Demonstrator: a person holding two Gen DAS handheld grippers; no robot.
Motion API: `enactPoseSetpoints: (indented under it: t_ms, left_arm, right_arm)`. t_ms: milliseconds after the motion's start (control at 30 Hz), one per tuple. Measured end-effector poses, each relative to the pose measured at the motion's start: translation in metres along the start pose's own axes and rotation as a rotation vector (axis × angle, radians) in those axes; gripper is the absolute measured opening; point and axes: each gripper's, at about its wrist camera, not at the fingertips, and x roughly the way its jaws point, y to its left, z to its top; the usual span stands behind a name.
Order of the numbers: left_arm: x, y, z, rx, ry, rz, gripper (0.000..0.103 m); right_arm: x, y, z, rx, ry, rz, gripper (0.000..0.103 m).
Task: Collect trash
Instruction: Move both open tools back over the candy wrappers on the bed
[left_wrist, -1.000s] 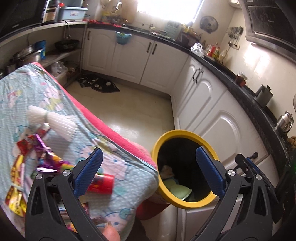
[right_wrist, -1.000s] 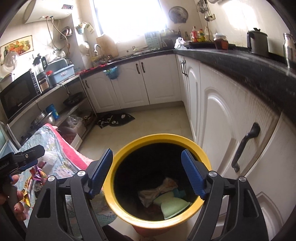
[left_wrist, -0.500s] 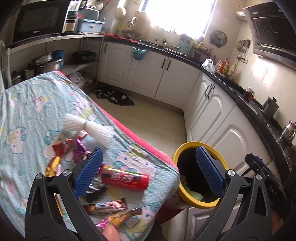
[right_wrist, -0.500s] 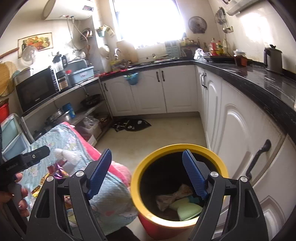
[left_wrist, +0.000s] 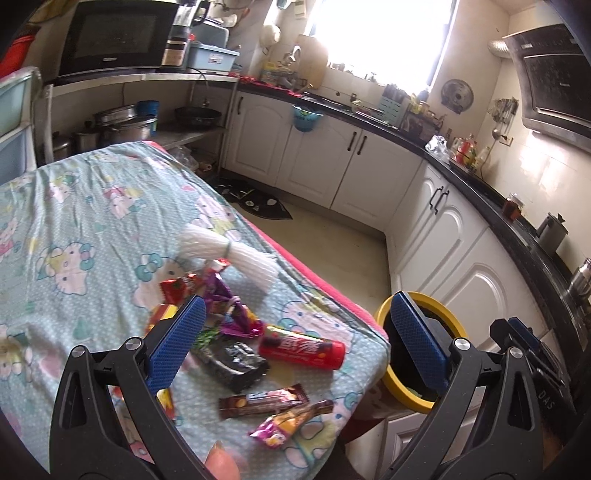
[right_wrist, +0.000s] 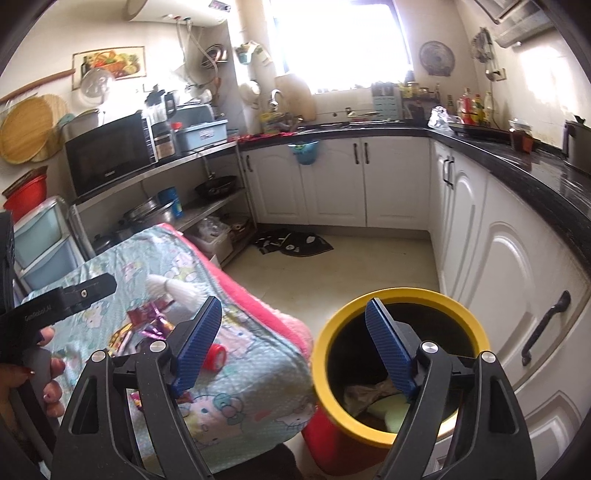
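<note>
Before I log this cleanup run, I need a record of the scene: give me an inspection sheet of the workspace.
Surface: table under a cartoon-print cloth, pink edge showing.
Job's things: red can lying on its side; black packet; brown bar wrapper; a pile of bright wrappers; yellow-rimmed bin beside the table, some trash already inside.
Clutter: white tied bundle on the cloth.
Grippers: left gripper open, empty, over the wrappers; right gripper open, empty, by the bin.
Cables: nothing seen near the table.
Surroundings: white cabinets, black counter, microwave.

microwave (left_wrist: 110, 37), white cabinets (right_wrist: 332, 181), floor mat (right_wrist: 291, 242)
</note>
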Motion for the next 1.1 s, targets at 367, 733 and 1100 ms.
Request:
enactPoseSetpoints:
  t_ms: [367,733,1100]
  left_arm:
    - [-0.014,0.035,-0.001,-0.036,-0.024,0.052,0.092]
    - [-0.017,0.063,-0.009,-0.045,-0.015,0.117,0.092]
    - [-0.012,0.098,-0.020,-0.075,0.024,0.179,0.092]
  right_arm:
    - [0.006,0.036,-0.004,-0.069,0.028,0.066,0.078]
    - [0.023,0.067,-0.005,-0.140,0.071,0.141,0.078]
    - [0.070,0.094,0.002,-0.216,0.133,0.188,0.078]
